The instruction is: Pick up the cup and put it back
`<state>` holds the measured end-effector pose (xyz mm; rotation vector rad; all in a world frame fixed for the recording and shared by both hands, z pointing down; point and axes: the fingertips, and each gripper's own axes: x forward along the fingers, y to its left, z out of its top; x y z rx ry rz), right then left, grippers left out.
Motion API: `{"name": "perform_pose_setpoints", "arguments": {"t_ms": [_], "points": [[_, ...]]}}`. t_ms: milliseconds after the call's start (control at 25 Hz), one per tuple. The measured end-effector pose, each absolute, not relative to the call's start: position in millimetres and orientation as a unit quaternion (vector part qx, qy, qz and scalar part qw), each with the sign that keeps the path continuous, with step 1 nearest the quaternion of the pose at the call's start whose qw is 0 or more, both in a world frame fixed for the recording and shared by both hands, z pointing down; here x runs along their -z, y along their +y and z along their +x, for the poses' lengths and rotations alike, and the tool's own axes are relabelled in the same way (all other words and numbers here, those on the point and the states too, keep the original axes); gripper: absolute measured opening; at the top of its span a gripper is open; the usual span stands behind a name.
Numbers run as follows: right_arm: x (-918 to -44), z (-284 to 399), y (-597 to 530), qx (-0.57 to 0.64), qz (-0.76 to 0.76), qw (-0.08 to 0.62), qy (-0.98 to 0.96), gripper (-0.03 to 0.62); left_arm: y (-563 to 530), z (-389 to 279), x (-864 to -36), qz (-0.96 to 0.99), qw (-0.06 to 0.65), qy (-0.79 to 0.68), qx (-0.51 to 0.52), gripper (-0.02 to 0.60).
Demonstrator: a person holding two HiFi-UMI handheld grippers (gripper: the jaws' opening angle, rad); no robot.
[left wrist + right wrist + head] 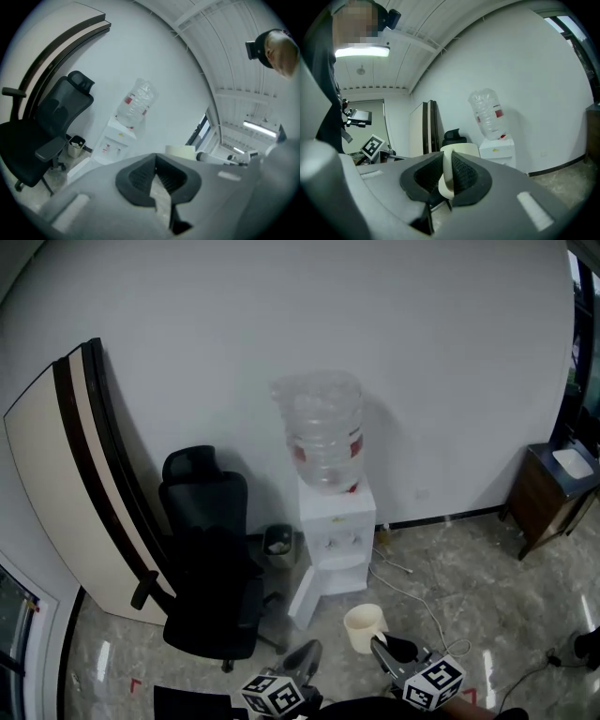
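Note:
In the head view a cream cup (364, 626) hangs in the air in front of the water dispenser, held by its handle. My right gripper (382, 645) is shut on that handle at the bottom right. In the right gripper view the cup's handle (447, 180) is pinched between the dark pads, and the cup body (463, 150) shows just past my right gripper (447, 161). My left gripper (305, 657) sits to the left of the cup and apart from it. In the left gripper view my left gripper (156, 157) has its tips together with nothing between them, and the cup (180, 151) shows beyond.
A white water dispenser (336, 531) with a clear bottle (323, 432) stands against the wall. A black office chair (211, 559) and a small waste bin (278, 545) are to its left, beside leaning boards (84, 474). A wooden cabinet (553, 493) is at the right; a cable (412, 592) lies on the floor.

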<state>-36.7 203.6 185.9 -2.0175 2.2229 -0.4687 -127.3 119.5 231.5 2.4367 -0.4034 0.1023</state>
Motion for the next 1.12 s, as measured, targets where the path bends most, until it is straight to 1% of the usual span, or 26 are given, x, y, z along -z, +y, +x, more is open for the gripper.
{"name": "perform_pose_setpoints", "arguments": {"t_ms": [160,280,640,880,1120], "points": [[-165.0,-21.7,214.2,0.107,-0.655,0.062,0.745,0.049,127.6,-114.1,-215.0,0.938,0.303,-0.17,-0.021,0.005],[-160.5,-18.9,231.1,0.097,-0.651,0.066,0.75,0.049,144.7,-114.8,-217.0,0.936,0.3,-0.184,-0.022,0.005],[-159.4,-11.4,251.3,0.101,-0.638,0.078,0.759,0.049,174.0,-98.8,-207.5,0.94,0.289,-0.181,-0.023,0.005],[-157.9,-14.7,256.2,0.095,-0.632,0.071,0.766,0.049,182.8,-95.8,-206.2,0.939,0.293,-0.178,-0.019,0.005],[-161.4,-9.5,253.3,0.102,-0.637,0.078,0.76,0.049,178.9,-90.3,-203.9,0.943,0.285,-0.169,-0.017,0.005]]}}
